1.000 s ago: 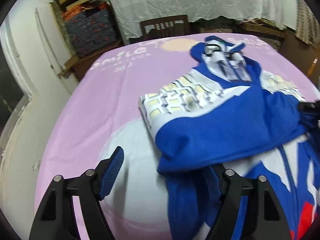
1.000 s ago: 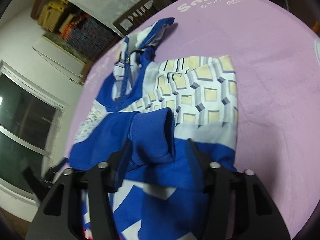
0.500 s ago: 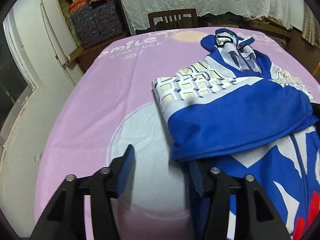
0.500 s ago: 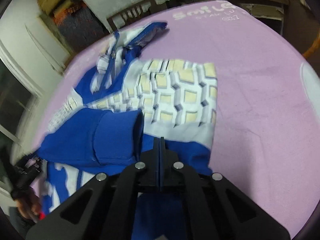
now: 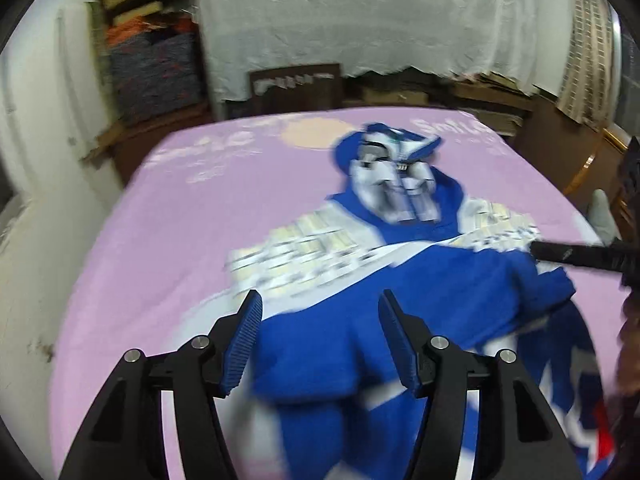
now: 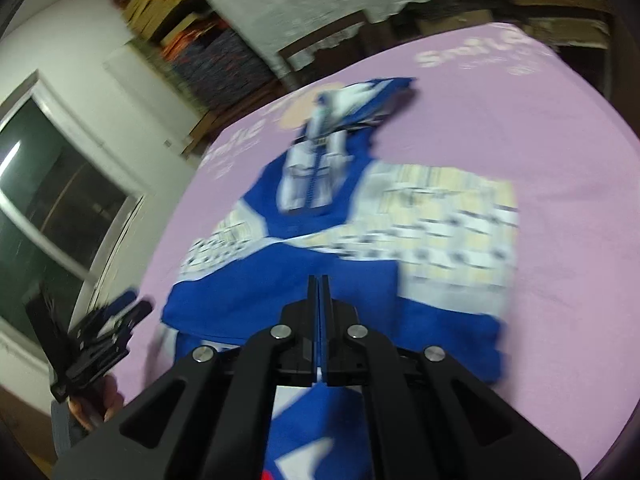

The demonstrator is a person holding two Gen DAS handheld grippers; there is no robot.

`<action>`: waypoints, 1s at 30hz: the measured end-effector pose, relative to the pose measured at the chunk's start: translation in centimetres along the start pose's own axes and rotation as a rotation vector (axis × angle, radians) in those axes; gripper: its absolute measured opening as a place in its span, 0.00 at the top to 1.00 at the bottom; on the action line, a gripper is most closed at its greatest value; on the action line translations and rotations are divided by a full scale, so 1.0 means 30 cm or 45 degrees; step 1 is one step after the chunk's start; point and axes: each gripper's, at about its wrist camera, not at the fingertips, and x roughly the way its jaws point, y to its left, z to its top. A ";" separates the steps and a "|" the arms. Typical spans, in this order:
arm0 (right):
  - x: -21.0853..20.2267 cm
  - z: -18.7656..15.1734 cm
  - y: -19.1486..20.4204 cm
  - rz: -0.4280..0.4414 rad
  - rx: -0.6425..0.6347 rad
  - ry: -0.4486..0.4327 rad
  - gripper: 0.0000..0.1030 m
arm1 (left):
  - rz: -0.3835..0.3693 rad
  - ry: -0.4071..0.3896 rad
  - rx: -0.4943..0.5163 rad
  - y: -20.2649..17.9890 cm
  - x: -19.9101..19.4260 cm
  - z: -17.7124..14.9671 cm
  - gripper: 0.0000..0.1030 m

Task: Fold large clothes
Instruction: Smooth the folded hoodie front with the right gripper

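A blue and white zip jacket (image 5: 420,280) with yellow-checked sleeves lies on the pink blanket (image 5: 180,220), both sleeves folded across its body. It also shows in the right wrist view (image 6: 320,240). My left gripper (image 5: 320,340) is open, its blue pads above the folded blue sleeve. My right gripper (image 6: 319,300) has its jaws pressed together over the jacket's blue middle; no cloth shows between them. The right gripper also shows in the left wrist view (image 5: 580,258) at the jacket's right side.
The blanket (image 6: 540,160) covers a table. A wooden chair (image 5: 296,84) stands behind it, with stacked boxes and fabric (image 5: 152,68) at the back left, a white sheet (image 5: 360,12), and a window (image 6: 48,208) on the left.
My left gripper moved right, over the folded blue sleeve. My right gripper, open a second ago, shut and has lifted back a little from the jacket. Both views are blurred by motion.
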 end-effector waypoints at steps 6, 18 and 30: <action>0.131 -0.003 0.016 -0.017 -0.017 0.090 0.99 | -0.007 0.156 -0.022 -0.022 0.219 -0.003 0.35; 0.151 -0.017 -0.087 0.033 0.033 0.124 1.00 | -0.131 0.098 -0.216 0.105 0.158 -0.016 0.22; 0.191 -0.057 -0.038 0.044 -0.063 0.228 1.00 | -0.136 0.180 0.023 -0.056 0.214 -0.056 0.17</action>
